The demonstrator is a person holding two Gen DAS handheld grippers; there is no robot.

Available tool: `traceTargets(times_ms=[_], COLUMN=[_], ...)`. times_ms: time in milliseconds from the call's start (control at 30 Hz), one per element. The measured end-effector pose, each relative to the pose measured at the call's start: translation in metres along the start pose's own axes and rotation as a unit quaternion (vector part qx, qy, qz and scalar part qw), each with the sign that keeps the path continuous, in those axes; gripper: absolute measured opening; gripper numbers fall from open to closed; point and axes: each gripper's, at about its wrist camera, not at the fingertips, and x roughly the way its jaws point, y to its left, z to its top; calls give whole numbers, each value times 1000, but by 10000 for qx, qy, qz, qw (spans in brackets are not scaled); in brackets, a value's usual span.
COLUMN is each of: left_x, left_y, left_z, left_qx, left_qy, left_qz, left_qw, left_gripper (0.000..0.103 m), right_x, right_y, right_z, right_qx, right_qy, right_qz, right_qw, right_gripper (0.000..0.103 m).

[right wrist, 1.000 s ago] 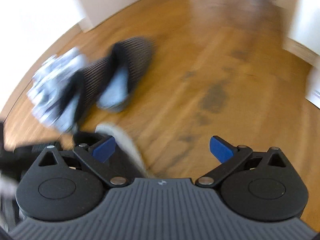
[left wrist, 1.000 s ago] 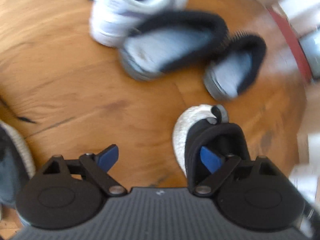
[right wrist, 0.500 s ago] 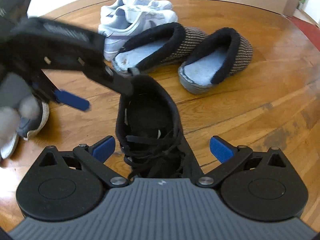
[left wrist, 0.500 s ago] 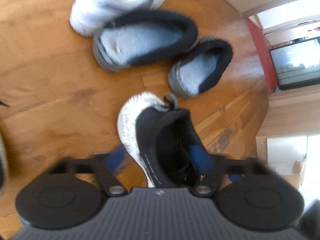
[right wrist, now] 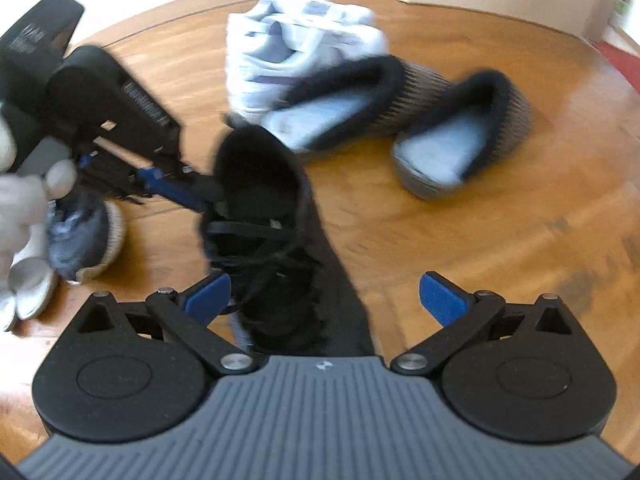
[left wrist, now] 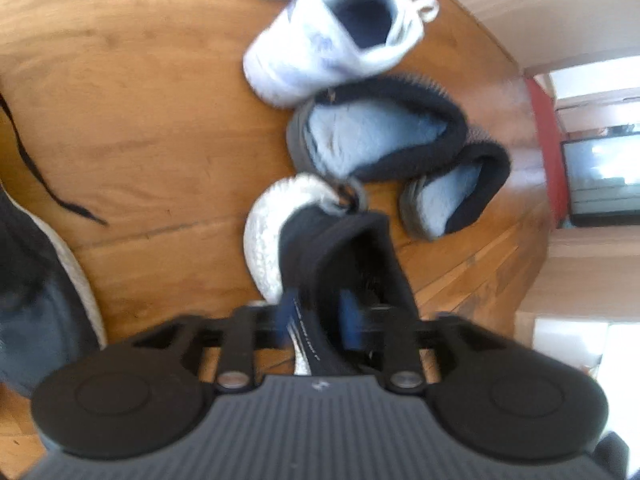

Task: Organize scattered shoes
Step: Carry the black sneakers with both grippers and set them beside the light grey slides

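Two pairs: white sneakers (left wrist: 332,44) and slippers (left wrist: 384,148) lay grouped ahead of tongs.
Left tongs (left wrist: 316,316): clamped on black sneaker (left wrist: 344,264) collar.
Right tongs (right wrist: 324,296): spread wide, held nothing.
Left over: its mate (right wrist: 84,236), off to the side, unpaired.

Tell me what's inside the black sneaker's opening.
One finger of the left claw sits inside the black sneaker, pinching its side wall. The dark interior hides any insole or toe area.

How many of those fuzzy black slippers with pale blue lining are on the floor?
2, side by side on the wooden floor: one against the white sneakers, the other to its right. None seems hidden.
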Motion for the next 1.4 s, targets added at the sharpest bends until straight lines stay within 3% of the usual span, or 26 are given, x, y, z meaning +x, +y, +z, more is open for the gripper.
traceTargets(times_ms=[67,167,200,233,333,433,533,933,1167,1267,1400], left_x=[-18,-53,-69,-82,-105,-121,-138,-180,-208,-229,-276], left_y=[1,14,23,34,59,83,106,114,145,159,187], left_z=[1,2,2,1,3,5,10,24,15,8,-13], left_qx=[110,193,194,187,177,105,-108,3,-133,128,1009], left_qy=[-118,-275,-385,-493,-762,-970,-1136,-1505,-1428,-1266,-707], left_qz=[-75,-61,34,136,502,917,1294,1799,2026,2308,3010], left_qw=[9998,9994,9991,9985,9957,9910,9850,9721,9687,9646,9456], left_gripper=[68,75,76,76,77,78,78,78,78,79,79], right_x=[13,50,62,76,83,77,81,139,158,161,157], right_y=[8,20,24,28,39,55,76,166,198,203,206], right_z=[8,21,22,23,27,38,63,161,169,165,159], right_qx=[-147,-366,-496,-664,-857,-900,-877,-1486,-1561,-1473,-1058], right_qy=[-24,342,459,592,505,282,255,66,362,448,671], right_qz=[163,266,99,-147,-319,-195,225,588,710,678,713], right_qw=[9998,9984,9977,9959,9945,9953,9956,9871,9845,9857,9896], right_gripper=[102,102,97,73,53,51,51,52,52,52,52])
